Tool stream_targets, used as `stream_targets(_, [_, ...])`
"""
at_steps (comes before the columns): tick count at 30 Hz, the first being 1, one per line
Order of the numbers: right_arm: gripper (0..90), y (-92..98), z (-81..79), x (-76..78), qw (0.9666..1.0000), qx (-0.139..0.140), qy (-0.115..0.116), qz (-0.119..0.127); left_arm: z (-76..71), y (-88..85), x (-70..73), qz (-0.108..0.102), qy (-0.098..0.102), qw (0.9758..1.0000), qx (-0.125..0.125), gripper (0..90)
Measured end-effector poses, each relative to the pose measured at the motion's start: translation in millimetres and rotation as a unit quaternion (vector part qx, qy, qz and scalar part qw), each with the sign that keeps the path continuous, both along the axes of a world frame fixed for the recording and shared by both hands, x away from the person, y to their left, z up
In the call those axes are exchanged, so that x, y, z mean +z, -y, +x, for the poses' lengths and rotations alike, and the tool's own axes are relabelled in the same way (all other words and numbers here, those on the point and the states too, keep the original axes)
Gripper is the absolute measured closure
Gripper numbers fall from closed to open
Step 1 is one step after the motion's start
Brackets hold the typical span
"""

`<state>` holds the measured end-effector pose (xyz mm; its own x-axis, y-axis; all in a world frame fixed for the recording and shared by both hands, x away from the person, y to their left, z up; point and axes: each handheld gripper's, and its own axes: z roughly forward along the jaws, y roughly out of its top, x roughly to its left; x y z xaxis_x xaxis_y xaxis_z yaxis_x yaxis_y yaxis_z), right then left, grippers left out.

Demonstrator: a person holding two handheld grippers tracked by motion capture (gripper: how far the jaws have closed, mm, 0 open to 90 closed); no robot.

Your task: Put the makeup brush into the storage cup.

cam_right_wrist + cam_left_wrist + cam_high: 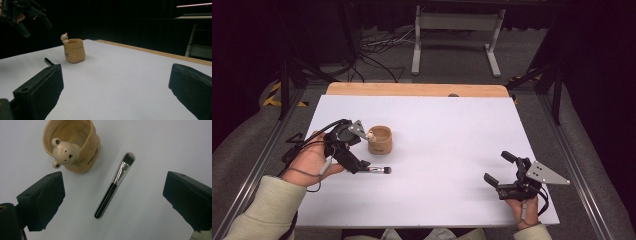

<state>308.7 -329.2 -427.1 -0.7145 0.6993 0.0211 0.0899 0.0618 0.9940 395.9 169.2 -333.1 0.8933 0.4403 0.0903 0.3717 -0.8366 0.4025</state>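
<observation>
A tan pouch-shaped cup (pixel 380 139) with a small bear head on its rim stands upright on the left of the white table (pixel 447 145). Just in front of it lies a black-handled makeup brush (pixel 379 170) with a silver ferrule. My left gripper (pixel 354 150) hovers over both, jaws wide open and holding nothing. In the left gripper view the brush (pixel 113 185) lies between the jaws of the left gripper (pixel 112 182), with the cup (pixel 72 145) above left. My right gripper (pixel 498 167) rests open near the front right, facing the cup (pixel 74 50).
A strip of wooden tabletop (pixel 417 90) shows behind the white sheet. Metal rails run along both sides of the table. A grey stand (pixel 457 35) and cables sit on the floor beyond. Between the two grippers the sheet is bare.
</observation>
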Motion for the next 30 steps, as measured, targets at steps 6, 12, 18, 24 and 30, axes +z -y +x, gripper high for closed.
stream_targets(6, [0.0,0.8,0.1,-0.2,1.0000,0.000,-0.001,0.001,5.1,0.9,-10.2,0.001,-0.019,0.9998,-0.003,6.3])
stream_targets(12, [0.0,0.9,-0.5,0.1,1.0000,0.000,0.000,0.002,8.9,1.7,-19.5,-0.003,-0.027,0.9996,-0.001,6.9])
stream_targets(18, [0.0,1.1,-0.4,-0.1,1.0000,0.000,-0.001,0.002,11.5,4.0,-25.6,-0.002,-0.036,0.9994,-0.003,9.0])
stream_targets(24, [0.0,1.9,-0.4,-0.1,1.0000,0.000,-0.001,0.003,16.0,7.8,-39.1,0.008,-0.049,0.9987,-0.004,10.4])
stream_targets(30, [0.0,2.2,-0.5,-0.2,1.0000,0.000,-0.002,0.005,19.1,8.6,-50.8,0.012,-0.069,0.9975,-0.007,12.1])
